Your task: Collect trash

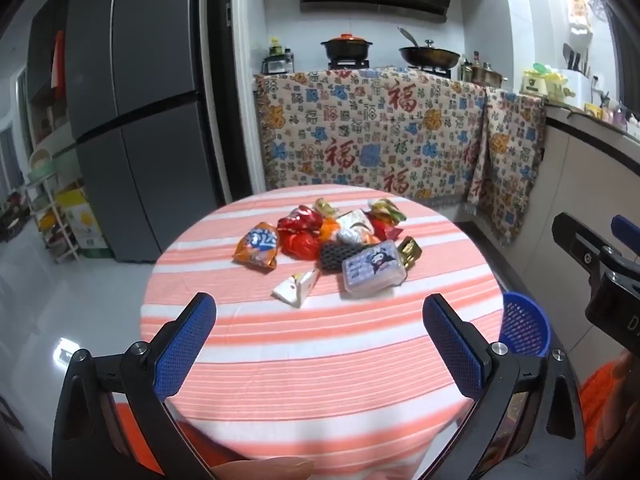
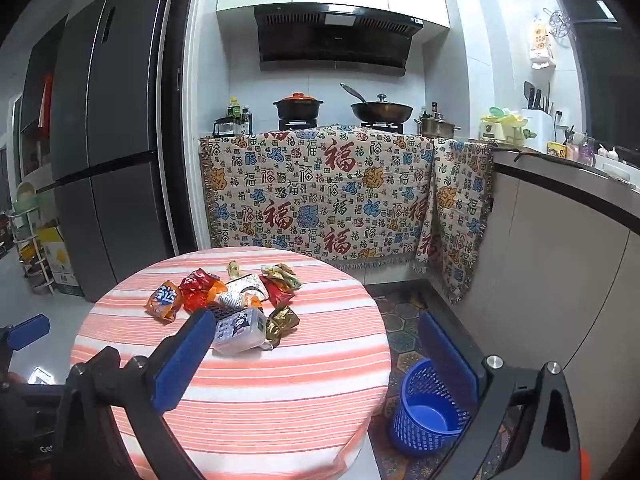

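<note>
Both claws, left and right, wide, empty. Wrappers mid-bench: light, crinkly, slippery; pinch at crumpled folds. Box stiff.

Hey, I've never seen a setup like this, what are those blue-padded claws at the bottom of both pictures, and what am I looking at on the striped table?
They are hand-held grippers, one in each of a person's hands, each carrying a camera that looks out along its fingers.

One picture is from the left gripper, the other from the right gripper. Both are open and hold nothing.

On the round table lies a pile of trash: snack wrappers and a clear plastic box. A blue basket stands on the floor beside it, looking empty.
</note>
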`<state>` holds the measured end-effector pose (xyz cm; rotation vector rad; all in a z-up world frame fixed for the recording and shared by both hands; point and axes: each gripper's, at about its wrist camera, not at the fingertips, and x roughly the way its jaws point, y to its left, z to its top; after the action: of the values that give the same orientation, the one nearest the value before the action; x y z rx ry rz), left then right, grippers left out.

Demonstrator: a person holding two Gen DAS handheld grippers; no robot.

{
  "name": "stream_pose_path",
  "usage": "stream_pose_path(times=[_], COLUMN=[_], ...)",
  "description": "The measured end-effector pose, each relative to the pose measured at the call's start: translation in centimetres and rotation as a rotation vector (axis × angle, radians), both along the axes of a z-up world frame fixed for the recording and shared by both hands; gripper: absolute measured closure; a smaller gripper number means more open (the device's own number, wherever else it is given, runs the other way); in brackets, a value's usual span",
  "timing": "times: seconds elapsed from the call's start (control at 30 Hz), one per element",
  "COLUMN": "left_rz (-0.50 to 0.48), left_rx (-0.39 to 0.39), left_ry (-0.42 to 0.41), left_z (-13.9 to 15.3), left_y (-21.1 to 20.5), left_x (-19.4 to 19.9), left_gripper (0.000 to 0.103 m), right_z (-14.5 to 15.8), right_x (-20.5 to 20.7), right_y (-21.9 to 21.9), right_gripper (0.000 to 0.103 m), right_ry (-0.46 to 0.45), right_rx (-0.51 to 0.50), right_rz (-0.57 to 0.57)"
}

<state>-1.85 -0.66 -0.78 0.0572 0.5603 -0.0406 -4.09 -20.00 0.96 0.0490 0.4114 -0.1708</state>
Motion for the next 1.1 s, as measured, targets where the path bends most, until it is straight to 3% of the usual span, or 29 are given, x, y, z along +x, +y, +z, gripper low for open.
stream_pose_path(times=[1.1], left_rz=[0.017], left_rx=[-0.024], left_ry=[0.043], left_z=[-0.8], left_y=[0.6], left_x=[1.5], left_gripper=[0.0], right_z=[-1.3], right_x=[1.7], right_y=[0.4], right_gripper=[0.0], right_ry=[0.032], right_rx=[0.0], right_rz=[0.011])
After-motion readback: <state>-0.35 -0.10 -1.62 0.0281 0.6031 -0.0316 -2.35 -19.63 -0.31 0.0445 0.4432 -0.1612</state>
